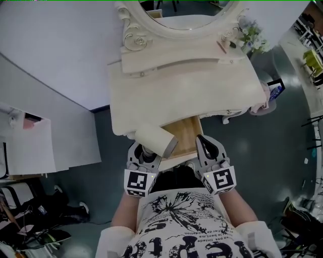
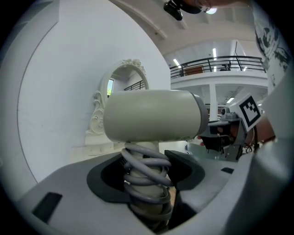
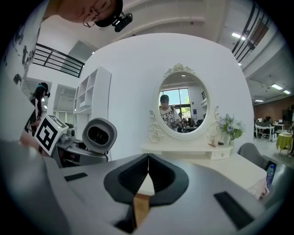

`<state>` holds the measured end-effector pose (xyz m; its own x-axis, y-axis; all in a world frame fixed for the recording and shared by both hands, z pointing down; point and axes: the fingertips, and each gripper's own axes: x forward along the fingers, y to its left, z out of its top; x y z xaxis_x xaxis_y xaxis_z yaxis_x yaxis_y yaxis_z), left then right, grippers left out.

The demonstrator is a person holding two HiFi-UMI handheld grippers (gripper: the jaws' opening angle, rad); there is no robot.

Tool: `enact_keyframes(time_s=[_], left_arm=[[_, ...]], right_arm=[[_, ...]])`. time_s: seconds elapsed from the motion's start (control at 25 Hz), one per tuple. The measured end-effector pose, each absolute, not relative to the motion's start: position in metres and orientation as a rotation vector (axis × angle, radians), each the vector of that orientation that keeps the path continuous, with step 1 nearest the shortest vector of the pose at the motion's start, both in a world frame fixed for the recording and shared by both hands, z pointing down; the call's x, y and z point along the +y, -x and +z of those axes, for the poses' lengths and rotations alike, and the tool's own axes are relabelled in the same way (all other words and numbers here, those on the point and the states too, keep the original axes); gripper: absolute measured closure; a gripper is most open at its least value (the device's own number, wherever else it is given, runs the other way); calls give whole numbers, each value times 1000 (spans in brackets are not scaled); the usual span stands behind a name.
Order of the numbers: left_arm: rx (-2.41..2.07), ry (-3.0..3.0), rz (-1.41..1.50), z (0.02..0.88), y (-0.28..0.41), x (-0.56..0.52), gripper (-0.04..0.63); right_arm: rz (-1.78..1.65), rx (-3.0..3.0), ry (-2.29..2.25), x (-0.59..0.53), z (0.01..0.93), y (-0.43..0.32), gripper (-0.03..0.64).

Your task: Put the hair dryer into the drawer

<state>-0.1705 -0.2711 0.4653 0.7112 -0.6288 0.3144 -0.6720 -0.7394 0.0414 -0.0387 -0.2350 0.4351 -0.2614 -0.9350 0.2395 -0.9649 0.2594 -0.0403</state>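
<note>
A cream hair dryer [image 1: 154, 139] with a grey coiled cord round its handle is held by my left gripper [image 1: 144, 153], just in front of the table's near edge. In the left gripper view the jaws press on the cord-wrapped handle [image 2: 146, 176], with the barrel [image 2: 151, 114] lying across above them. The drawer [image 1: 187, 132] stands pulled out, its wooden inside showing, directly right of the dryer. My right gripper [image 1: 204, 143] hovers at the drawer's front right, its jaws meeting with nothing between them [image 3: 148, 158]. From the right gripper view the dryer's nozzle [image 3: 98, 134] shows at left.
The cream dressing table [image 1: 181, 85] carries an oval mirror [image 1: 186, 15] and a small flower pot [image 1: 252, 38] at its back right. A pink item [image 1: 262, 103] and a bottle [image 1: 275, 90] sit off the table's right side. A white partition [image 1: 50, 60] runs along the left.
</note>
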Motion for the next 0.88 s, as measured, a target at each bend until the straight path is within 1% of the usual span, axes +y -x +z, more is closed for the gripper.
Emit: enact_keyframes(time_s=[0.24, 0.4, 0.68, 0.88], left_arm=[[-884, -2795, 732, 534, 145, -275, 346], [-764, -2777, 894, 580, 123, -277, 347], [-356, -2830, 1152, 641, 71, -273, 347], [-118, -2772, 1324, 684, 53, -260, 347]], right_arm=[[281, -2334, -1789, -241, 460, 21, 600], [364, -2287, -1823, -237, 479, -1, 600], [452, -2222, -1864, -233, 505, -33, 600], [503, -2189, -1892, -233, 521, -50, 600]])
